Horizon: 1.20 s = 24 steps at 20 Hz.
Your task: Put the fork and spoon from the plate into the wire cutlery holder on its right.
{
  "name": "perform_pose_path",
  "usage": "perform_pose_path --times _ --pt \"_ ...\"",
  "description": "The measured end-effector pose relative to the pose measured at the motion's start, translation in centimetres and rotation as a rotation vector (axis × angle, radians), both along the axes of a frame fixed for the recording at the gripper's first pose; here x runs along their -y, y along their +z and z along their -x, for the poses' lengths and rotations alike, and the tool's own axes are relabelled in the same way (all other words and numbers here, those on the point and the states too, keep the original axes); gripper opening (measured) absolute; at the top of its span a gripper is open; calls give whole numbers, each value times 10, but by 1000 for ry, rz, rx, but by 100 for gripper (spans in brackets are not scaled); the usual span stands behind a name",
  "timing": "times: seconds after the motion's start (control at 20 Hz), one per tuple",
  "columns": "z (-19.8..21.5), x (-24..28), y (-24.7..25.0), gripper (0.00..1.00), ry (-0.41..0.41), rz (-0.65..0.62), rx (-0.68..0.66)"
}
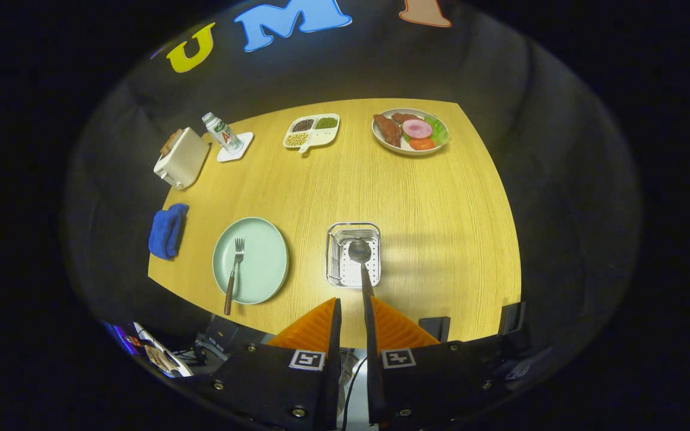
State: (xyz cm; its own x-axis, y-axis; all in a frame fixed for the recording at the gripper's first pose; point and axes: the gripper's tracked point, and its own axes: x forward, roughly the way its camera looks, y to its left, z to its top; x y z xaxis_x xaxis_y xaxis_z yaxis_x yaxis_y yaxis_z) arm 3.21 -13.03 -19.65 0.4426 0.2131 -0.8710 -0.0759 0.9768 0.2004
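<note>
now the hand-held gripper [352, 311] is clenching the spoon [362, 263] by its handle, both fingers pressing on it, with the bowl of the spoon reaching out ahead of the fingertips. the spoon's bowl is hanging over the wire cutlery holder [353, 254], which is sitting on the counter [381, 185] just ahead of the fingers; whether the bowl is already touching the holder's bottom is hard to tell. to do this step well, it seems wise to be keeping the spoon centred over the holder's opening, lowering it until the bowl is well inside the wire walls, and only then letting go, since an early release could be tipping the handle over the near rim. off to the left of the fingers, the fork [234, 272] is lying on the pale green plate [264, 263], its handle pointing back past the plate's near edge; that one is waiting its turn. farther left a blue cloth [167, 230] is resting at the counter's edge. far beyond the fingers, a toaster [181, 158], a bottle [222, 133], a divided dish [312, 131] and a plate of food [411, 130] are standing well apart from the work.
</note>
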Motion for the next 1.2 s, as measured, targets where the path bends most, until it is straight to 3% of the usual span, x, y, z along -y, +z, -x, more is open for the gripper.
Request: perform_pose_path --times 0.3,0.45,0.6,1.2 --pt "23 -59 18 20 66 -13 80" --pt "46 -89 4 20 142 -18 41" --pt "57 -106 -8 20 158 -39 11" --pt "57 -192 -29 20 243 -54 68"
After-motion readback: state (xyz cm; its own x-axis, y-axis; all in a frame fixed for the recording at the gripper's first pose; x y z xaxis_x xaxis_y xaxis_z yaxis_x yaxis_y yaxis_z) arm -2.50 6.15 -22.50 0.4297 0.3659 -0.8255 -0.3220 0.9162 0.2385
